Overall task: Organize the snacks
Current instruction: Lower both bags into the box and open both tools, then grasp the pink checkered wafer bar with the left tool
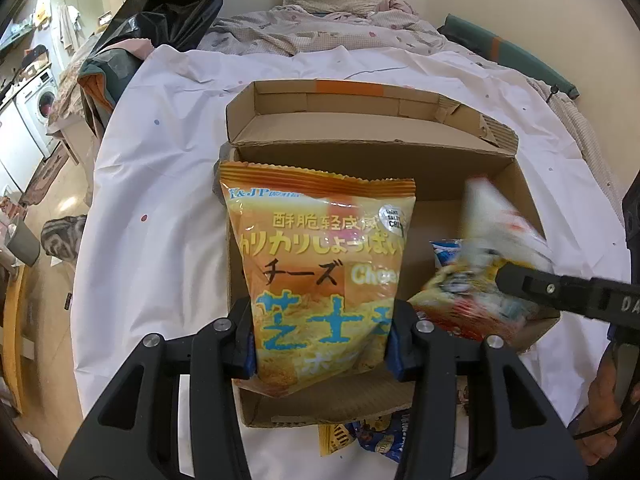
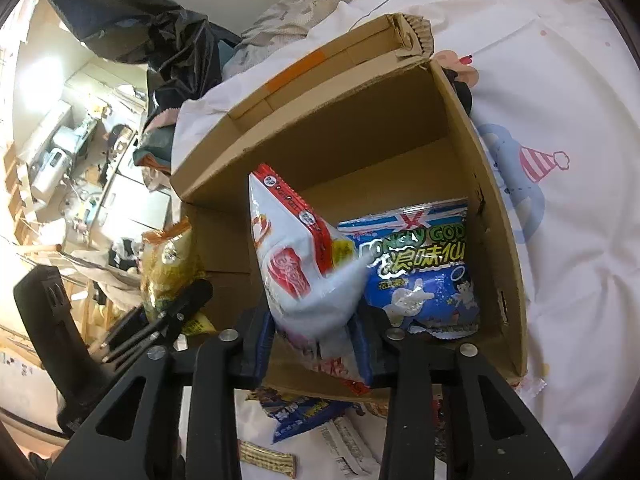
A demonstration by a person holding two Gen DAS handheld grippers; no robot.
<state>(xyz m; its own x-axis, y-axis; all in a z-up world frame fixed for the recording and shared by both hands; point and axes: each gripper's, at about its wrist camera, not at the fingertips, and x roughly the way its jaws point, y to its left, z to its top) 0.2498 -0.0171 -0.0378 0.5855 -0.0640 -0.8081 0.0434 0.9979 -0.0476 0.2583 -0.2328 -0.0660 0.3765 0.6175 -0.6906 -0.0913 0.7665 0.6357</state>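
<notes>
Both wrist views look steeply down, close over the same open cardboard box

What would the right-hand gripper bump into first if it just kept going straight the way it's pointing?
Probably the blue snack bag lying in the cardboard box, or the box floor beside it. The right gripper tilts down into the box with a white and red bag between its fingers; depth is hard to judge.

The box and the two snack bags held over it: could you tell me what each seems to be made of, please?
The box looks like matte brown corrugated cardboard; fluting shows at a torn flap edge. The orange cheese bag looks like glossy printed plastic film, with a serrated top seal and glare. The white and red bag also looks like shiny, crinkled plastic film; any foil lining cannot be told.
</notes>
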